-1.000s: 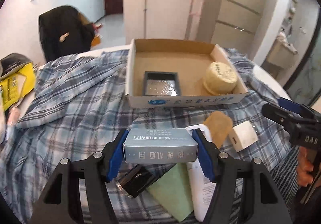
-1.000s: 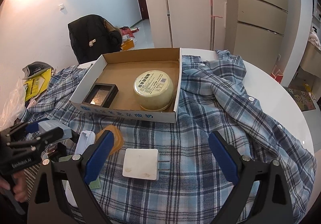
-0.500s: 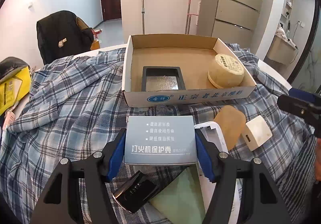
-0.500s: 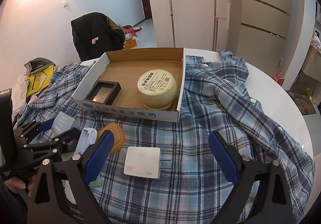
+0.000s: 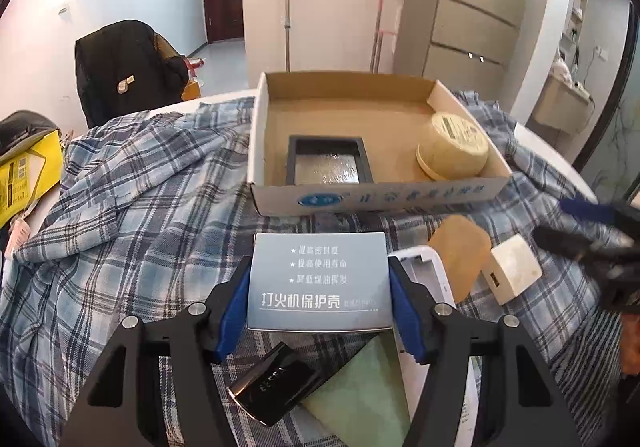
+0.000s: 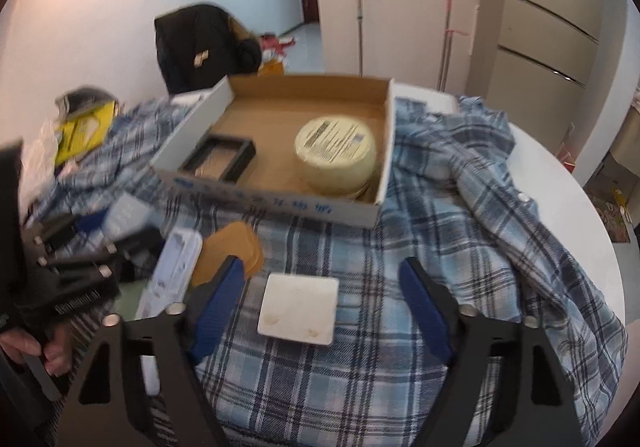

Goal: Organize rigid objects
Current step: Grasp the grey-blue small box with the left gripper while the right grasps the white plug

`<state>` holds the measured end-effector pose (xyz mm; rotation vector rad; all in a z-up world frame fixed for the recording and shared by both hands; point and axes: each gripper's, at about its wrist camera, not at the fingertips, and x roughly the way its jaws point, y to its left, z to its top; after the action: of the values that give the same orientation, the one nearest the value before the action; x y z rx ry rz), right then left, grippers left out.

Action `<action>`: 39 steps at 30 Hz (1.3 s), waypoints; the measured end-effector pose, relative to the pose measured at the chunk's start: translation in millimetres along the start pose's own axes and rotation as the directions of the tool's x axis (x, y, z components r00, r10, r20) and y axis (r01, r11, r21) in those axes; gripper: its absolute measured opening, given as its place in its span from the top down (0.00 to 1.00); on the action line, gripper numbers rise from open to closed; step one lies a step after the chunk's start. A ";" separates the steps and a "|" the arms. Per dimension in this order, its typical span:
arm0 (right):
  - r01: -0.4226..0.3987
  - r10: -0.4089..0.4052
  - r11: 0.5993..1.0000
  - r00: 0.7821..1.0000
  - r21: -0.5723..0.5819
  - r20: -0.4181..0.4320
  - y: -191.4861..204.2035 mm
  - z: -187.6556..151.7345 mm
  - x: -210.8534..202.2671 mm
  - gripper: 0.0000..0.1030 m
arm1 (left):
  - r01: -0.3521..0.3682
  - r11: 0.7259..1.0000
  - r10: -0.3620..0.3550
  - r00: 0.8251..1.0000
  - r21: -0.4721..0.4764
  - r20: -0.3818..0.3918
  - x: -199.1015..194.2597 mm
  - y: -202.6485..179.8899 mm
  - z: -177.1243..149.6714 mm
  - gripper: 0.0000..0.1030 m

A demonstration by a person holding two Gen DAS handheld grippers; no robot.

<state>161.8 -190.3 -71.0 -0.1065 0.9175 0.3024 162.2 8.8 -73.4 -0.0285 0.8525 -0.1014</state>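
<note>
My left gripper (image 5: 318,283) is shut on a grey-blue lighter-case box (image 5: 318,283) and holds it above the plaid cloth, in front of the cardboard tray (image 5: 372,201). The tray holds a black framed tin (image 5: 326,165) and a round cream tub (image 5: 452,145). My right gripper (image 6: 322,303) is open and empty, its jaws on either side of a white charger block (image 6: 298,309) on the cloth. The charger also shows in the left wrist view (image 5: 512,273).
On the cloth lie an orange pad (image 5: 460,253), a white case (image 5: 424,271), a black lighter (image 5: 276,387) and a green card (image 5: 360,403). A yellow box (image 5: 24,175) sits far left. A chair with a black jacket (image 5: 124,67) stands behind the round table (image 6: 576,199).
My left gripper has lifted the lighter-case box and tilted it so its printed top faces the camera, nearer the tray. My right gripper has moved forward over the white charger.
</note>
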 end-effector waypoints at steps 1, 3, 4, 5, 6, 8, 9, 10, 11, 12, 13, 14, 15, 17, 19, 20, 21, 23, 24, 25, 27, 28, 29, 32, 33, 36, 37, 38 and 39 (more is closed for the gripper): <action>-0.001 0.000 1.000 1.000 -0.004 -0.020 1.7 -1.4 4.4 0.34 | -0.002 1.000 0.002 1.000 -0.011 0.025 -4.6 2.0 0.3 0.37; -0.029 0.029 1.000 0.998 0.005 -0.063 2.5 -3.5 11.6 0.42 | -0.010 1.000 0.013 0.996 -0.026 0.094 -17.1 5.1 0.6 0.37; -0.050 0.051 0.999 0.996 0.013 -0.079 2.3 -4.3 14.2 0.45 | -0.009 1.000 0.013 0.992 -0.029 0.126 -23.0 5.8 1.0 0.37; -0.064 0.066 0.998 0.993 0.023 -0.094 1.4 -5.4 17.0 0.48 | -0.006 0.999 0.011 0.987 -0.034 0.163 -29.9 6.9 0.9 0.37; -0.068 0.071 0.997 0.992 0.034 -0.105 0.0 -6.1 18.9 0.49 | -0.006 0.999 0.012 0.984 -0.037 0.178 -33.1 7.1 1.6 0.37; -0.069 0.075 0.996 0.989 0.055 -0.126 -3.4 -7.4 23.6 0.49 | -0.007 0.999 0.014 0.976 -0.031 0.218 -39.0 7.1 0.9 0.37; -0.070 0.078 0.995 0.988 0.064 -0.135 -5.1 -7.9 26.0 0.49 | -0.010 1.000 0.016 0.974 -0.028 0.224 -40.1 6.9 1.4 0.37; -0.069 0.078 0.995 0.987 0.069 -0.143 -6.2 -8.4 27.9 0.49 | -0.015 1.000 0.020 0.973 -0.025 0.229 -40.8 6.5 1.2 0.37; -0.067 0.076 0.996 0.987 0.066 -0.144 -6.0 -8.0 28.9 0.49 | -0.017 1.000 0.022 0.973 -0.024 0.229 -40.8 6.1 1.3 0.37; -0.059 0.066 0.997 0.988 0.052 -0.143 -4.6 -8.4 29.4 0.49 | -0.015 1.000 0.020 0.974 -0.024 0.225 -39.9 6.2 1.5 0.37; -0.045 0.048 0.999 0.989 0.030 -0.140 -2.0 -8.9 29.3 0.48 | -0.015 1.000 0.020 0.975 -0.026 0.223 -39.3 6.6 1.5 0.37; -0.028 0.028 1.000 0.991 0.005 -0.132 1.2 -9.3 28.8 0.48 | -0.013 1.000 0.019 0.976 -0.029 0.219 -38.2 7.6 1.8 0.37; -0.016 0.013 1.000 0.992 -0.016 -0.123 4.3 -9.0 28.5 0.48 | -0.011 0.999 0.017 0.977 -0.030 0.215 -37.3 8.3 1.4 0.37; -0.024 0.019 0.999 0.992 -0.043 -0.123 6.7 -7.3 26.8 0.48 | -0.010 0.999 0.017 0.978 -0.032 0.209 -35.8 8.9 0.5 0.37; -0.067 0.066 0.998 0.991 -0.011 -0.116 1.2 -0.3 24.7 0.48 | -0.013 0.999 0.018 0.978 -0.030 0.207 -35.4 8.1 -0.8 0.37; -0.082 0.082 0.997 0.989 0.005 -0.126 -1.3 4.1 26.3 0.48 | -0.012 1.000 0.017 0.978 -0.027 0.209 -35.8 7.6 -1.0 0.37; -0.103 0.104 0.995 0.983 0.011 -0.151 -4.3 9.1 30.8 0.48 | -0.011 1.000 0.017 0.977 -0.026 0.211 -36.2 7.6 -1.2 0.37; -0.145 0.144 0.989 0.964 0.011 -0.225 -8.9 14.1 44.3 0.48 | -0.010 1.000 0.015 0.976 -0.024 0.219 -38.0 7.3 -1.9 0.37; -0.151 0.153 0.988 0.955 0.028 -0.254 -12.1 13.4 49.6 0.48 | -0.010 1.000 0.014 0.975 -0.022 0.221 -38.6 7.1 -2.2 0.37; -0.174 0.186 0.982 0.946 0.069 -0.265 -18.3 11.0 51.5 0.48 | -0.011 1.000 0.015 0.975 -0.022 0.222 -38.9 7.0 -2.5 0.37; -0.193 0.217 0.975 0.934 0.109 -0.283 -25.2 5.7 48.9 0.48 | -0.006 1.000 0.011 0.975 -0.022 0.220 -38.7 7.3 -2.7 0.37; -0.200 0.226 0.973 0.931 0.119 -0.286 -28.2 2.0 45.3 0.48 | -0.004 1.000 0.009 0.976 -0.022 0.219 -39.0 7.3 -2.7 0.37; -0.205 0.232 0.971 0.930 0.123 -0.286 -30.8 -1.3 41.9 0.48 | -0.003 1.000 0.008 0.976 -0.023 0.217 -39.3 7.2 -3.0 0.37; -0.228 0.254 0.967 0.913 0.118 -0.319 -32.0 -15.4 35.1 0.47 | 0.002 1.000 0.003 0.976 -0.023 0.216 -40.4 7.3 -3.1 0.37; -0.237 0.263 0.964 0.906 0.116 -0.331 -31.0 -20.0 32.8 0.47 | 0.003 1.000 0.002 0.976 -0.022 0.217 -40.6 7.7 -3.0 0.37; -0.260 0.273 0.962 0.893 0.086 -0.358 -20.9 -33.8 22.8 0.47 | 0.002 1.000 0.002 0.975 -0.015 0.223 -42.3 6.6 -3.2 0.37; -0.254 0.261 0.965 0.895 0.068 -0.362 -15.9 -37.4 20.8 0.47 | 0.001 1.000 0.002 0.975 -0.013 0.223 -42.0 6.4 -2.8 0.37; -0.231 0.232 0.972 0.904 0.046 -0.359 -10.5 -39.2 18.4 0.48 | 0.002 1.000 0.001 0.975 -0.011 0.224 -42.0 6.1 -2.8 0.37; -0.182 0.178 0.983 0.921 0.021 -0.346 -7.2 -38.5 16.4 0.48 | 0.001 1.000 0.001 0.975 -0.011 0.224 -41.9 6.1 -2.5 0.37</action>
<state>143.9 -202.0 -107.6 -0.0871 1.2807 0.4699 133.4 19.2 -44.0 -0.0497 0.6274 -0.0913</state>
